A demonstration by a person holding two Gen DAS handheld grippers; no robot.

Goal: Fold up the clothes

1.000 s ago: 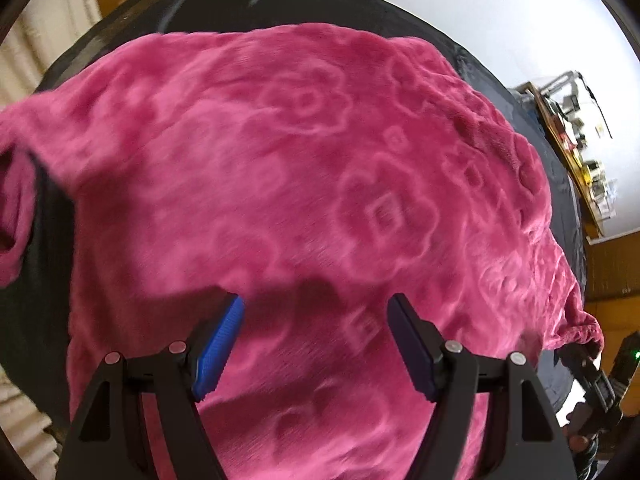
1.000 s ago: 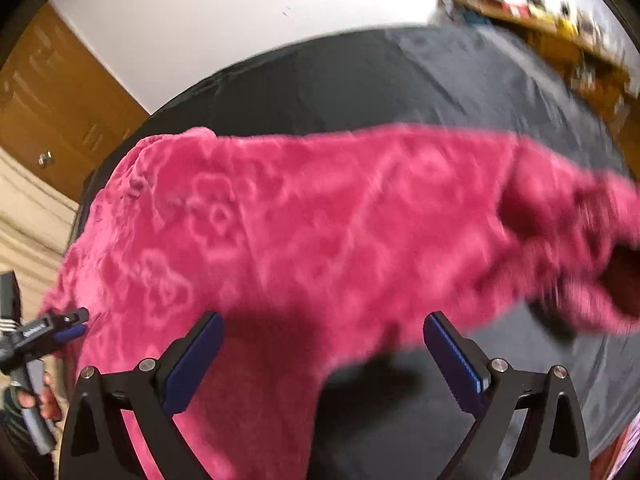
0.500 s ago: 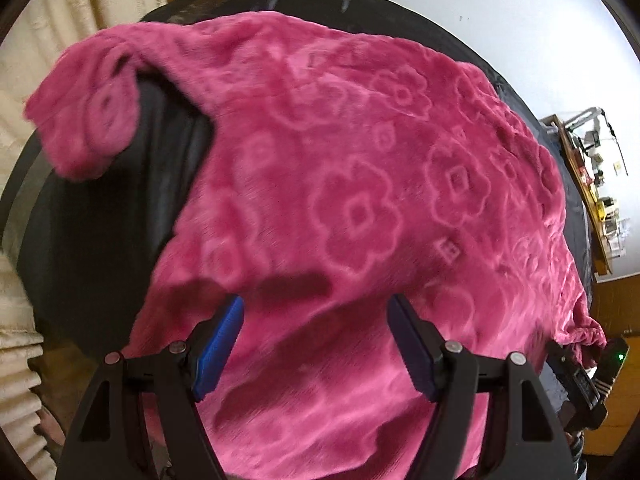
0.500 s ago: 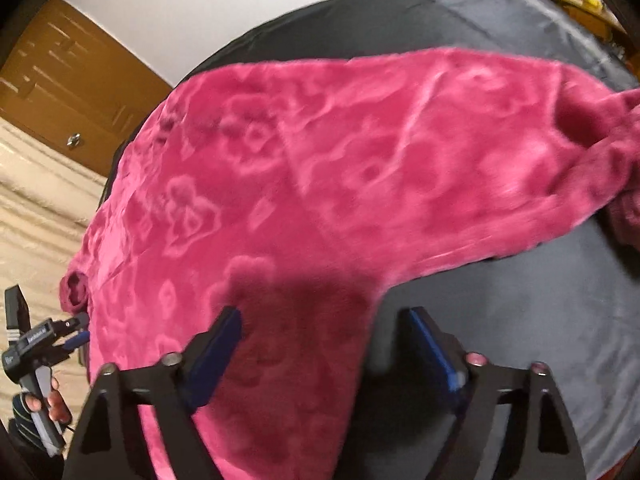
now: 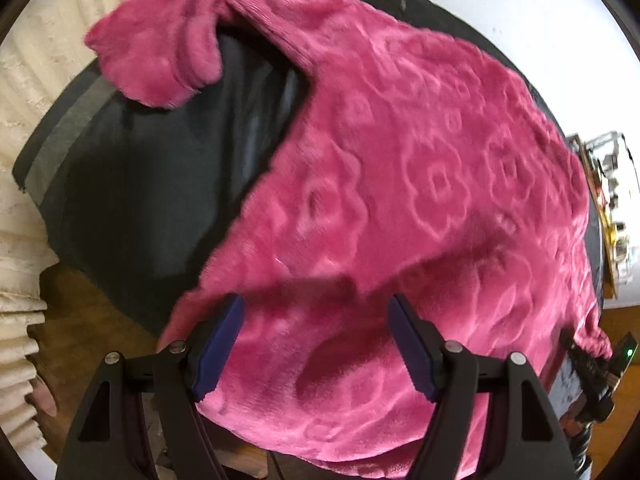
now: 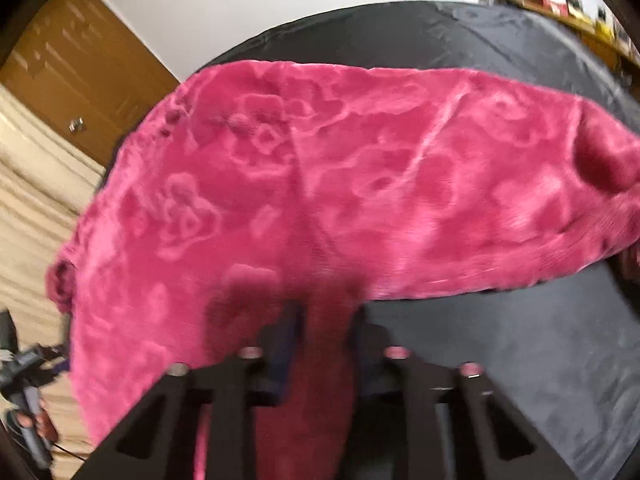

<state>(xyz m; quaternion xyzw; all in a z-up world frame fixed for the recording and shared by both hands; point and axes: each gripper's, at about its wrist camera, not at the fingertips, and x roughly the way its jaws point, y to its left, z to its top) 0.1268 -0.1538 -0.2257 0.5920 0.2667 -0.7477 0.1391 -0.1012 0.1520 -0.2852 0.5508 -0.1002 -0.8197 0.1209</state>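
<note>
Left wrist view shows a fluffy magenta fleece garment embossed with flower shapes (image 5: 420, 200) spread over a table covered in dark grey cloth (image 5: 132, 184). The left gripper (image 5: 316, 344) stands wide, its blue-padded fingers (image 5: 218, 344) spaced apart over the near hem of the garment and pinching nothing. One sleeve end (image 5: 156, 52) curls back at the far left, leaving a patch of bare dark cloth between it and the body of the garment. Cream ribbed fabric (image 5: 24, 128) borders the table on the left, a white wall (image 5: 520, 12) rises beyond, and a cluttered shelf (image 5: 612, 200) sits at the far right.

From the right wrist view, the right gripper (image 6: 320, 344) is closed narrowly on a bunched fold of the garment (image 6: 320, 184), the pink fabric filling the gap between its fingers; the view is blurred there. The gripped fold hides the fingertips. A wooden cabinet door (image 6: 68, 64) with a small metal knob stands at the upper left, and the other handheld gripper device (image 6: 24, 372) shows at the lower left edge, beside the garment's side.
</note>
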